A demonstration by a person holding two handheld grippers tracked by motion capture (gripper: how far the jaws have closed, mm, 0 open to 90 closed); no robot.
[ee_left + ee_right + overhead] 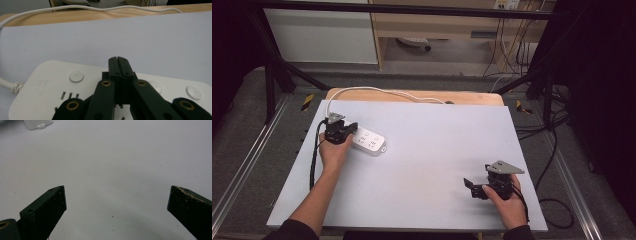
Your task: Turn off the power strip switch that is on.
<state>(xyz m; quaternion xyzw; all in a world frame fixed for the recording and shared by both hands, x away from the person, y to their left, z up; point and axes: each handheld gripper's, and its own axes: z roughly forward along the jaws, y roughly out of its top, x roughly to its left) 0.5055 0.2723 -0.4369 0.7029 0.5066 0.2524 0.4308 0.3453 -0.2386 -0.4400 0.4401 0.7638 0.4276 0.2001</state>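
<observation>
The left gripper [117, 60] has its two black jaws pressed together with nothing between them, and it hovers over or rests on the top face of the white power strip [50, 85]; I cannot tell if it really touches. The strip lies flat on the far left part of the grey counter [437, 150], and its white cable [377, 91] leaves from the left end and curves away over the wooden edge behind. I judge the strip to be a stiff plastic body, not heavy, with a smooth and rather slippery surface, so a push from above may make it slide. The round buttons [76, 76] on top look made for pressing with closed jaws. To lift it, I think the long sides are the best place to hold, because the width seems to fit open jaws. The cable will probably pull against any move. The right gripper [475, 189] is well apart, near the right front of the counter, with jaws spread wide and empty.
</observation>
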